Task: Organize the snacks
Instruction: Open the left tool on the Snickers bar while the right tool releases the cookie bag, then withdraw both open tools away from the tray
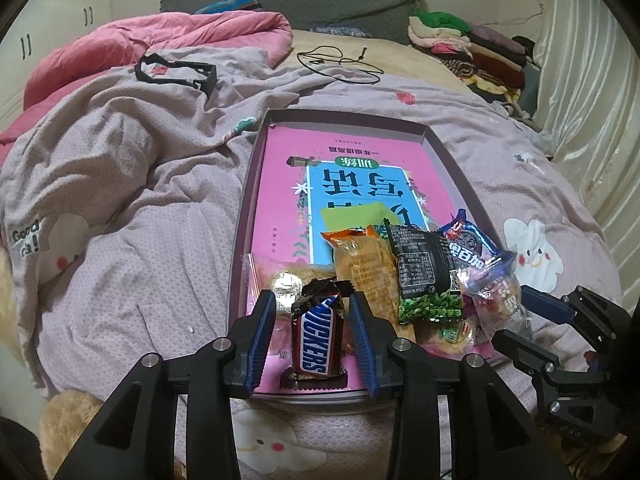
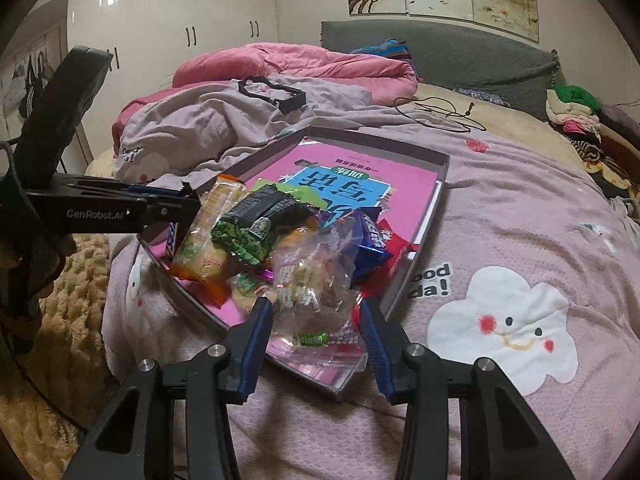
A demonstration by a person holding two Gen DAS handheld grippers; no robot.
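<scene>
My left gripper (image 1: 313,334) stands spread around the chocolate bar (image 1: 318,338), its ribbed blue pads clear of the wrapper on both sides, so nothing is pinched; the bar lies flat at the near edge of the shallow box (image 1: 440,148), on the pink book (image 1: 356,168) that lines the bottom. My right gripper (image 2: 316,326) straddles the clear cookie bag (image 2: 316,300) at the box's near right corner, and I cannot tell whether the pads touch the film yet. The risk I see is on that side: the bag is thin, slack, crinkly plastic, and a pinch may catch only loose film, slide off, or crush the crumbly contents. It also lies partly under the heap, so pulling it could drag the green pea packet (image 2: 256,228) and the orange cracker pack (image 2: 208,240) over the low cardboard rim onto the soft quilt (image 2: 520,216), where the uneven folds would scatter them. The blue biscuit packet (image 2: 372,240) is glossy foil and looks ready to slip. The bar's wrapper is smooth and stiff, with crimped ends, an easier shape to hold
</scene>
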